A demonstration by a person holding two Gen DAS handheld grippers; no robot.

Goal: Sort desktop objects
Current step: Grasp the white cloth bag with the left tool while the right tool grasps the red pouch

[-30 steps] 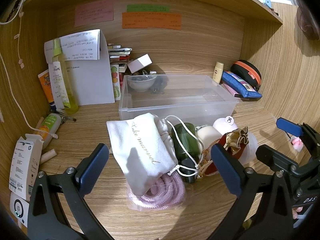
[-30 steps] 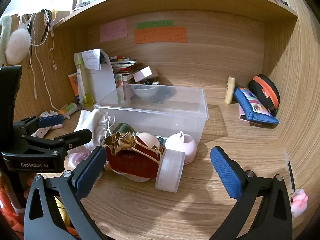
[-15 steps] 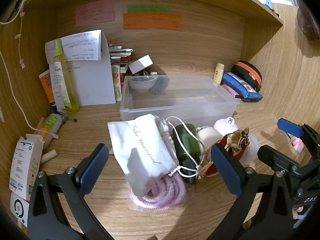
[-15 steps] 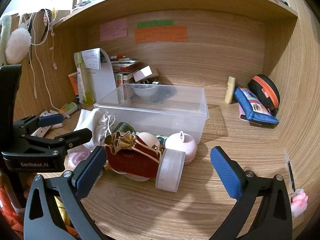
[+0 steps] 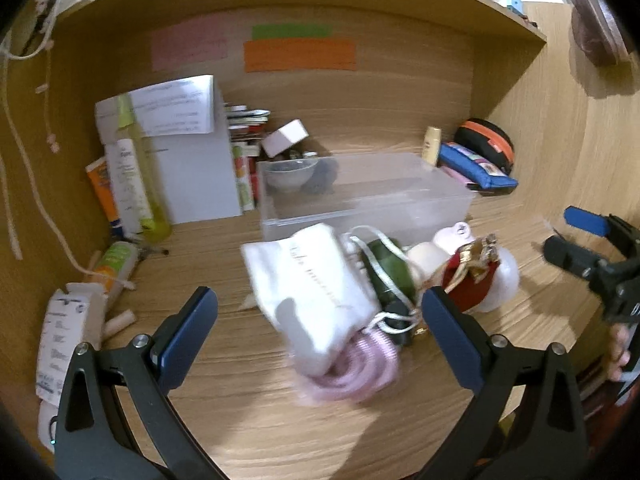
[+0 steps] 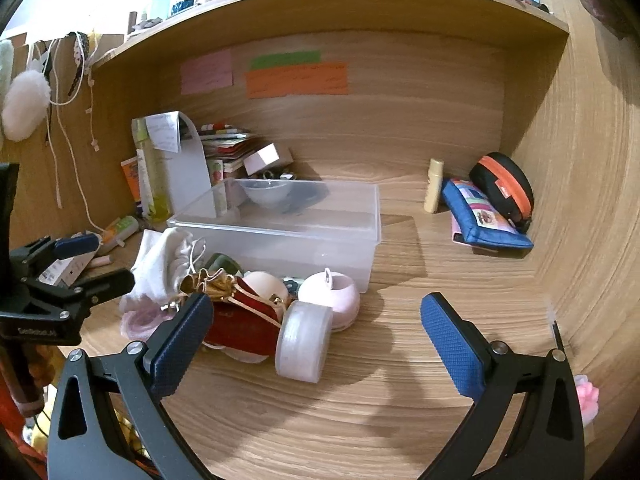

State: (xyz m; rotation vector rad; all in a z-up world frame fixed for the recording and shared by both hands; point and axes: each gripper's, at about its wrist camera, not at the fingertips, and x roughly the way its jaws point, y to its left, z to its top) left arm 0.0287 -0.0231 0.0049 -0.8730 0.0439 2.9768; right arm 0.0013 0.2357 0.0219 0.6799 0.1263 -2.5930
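Pouch lettering only in left wrist view.

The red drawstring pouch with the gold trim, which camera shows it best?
The right wrist view: the red pouch lies close and sharp, mostly exposed. In the left wrist view it is blurred, farther off, partly hidden behind that gripper's finger.

The desk is matt wood-grain board. On it the bin is clear, smooth plastic. Just before the bin, the white pouch is soft matt cloth, the red pouch looks velvety with shiny gold trim, and the roll is frosted plastic. Both grippers' pads are blue, finely textured; their arms are matt black.
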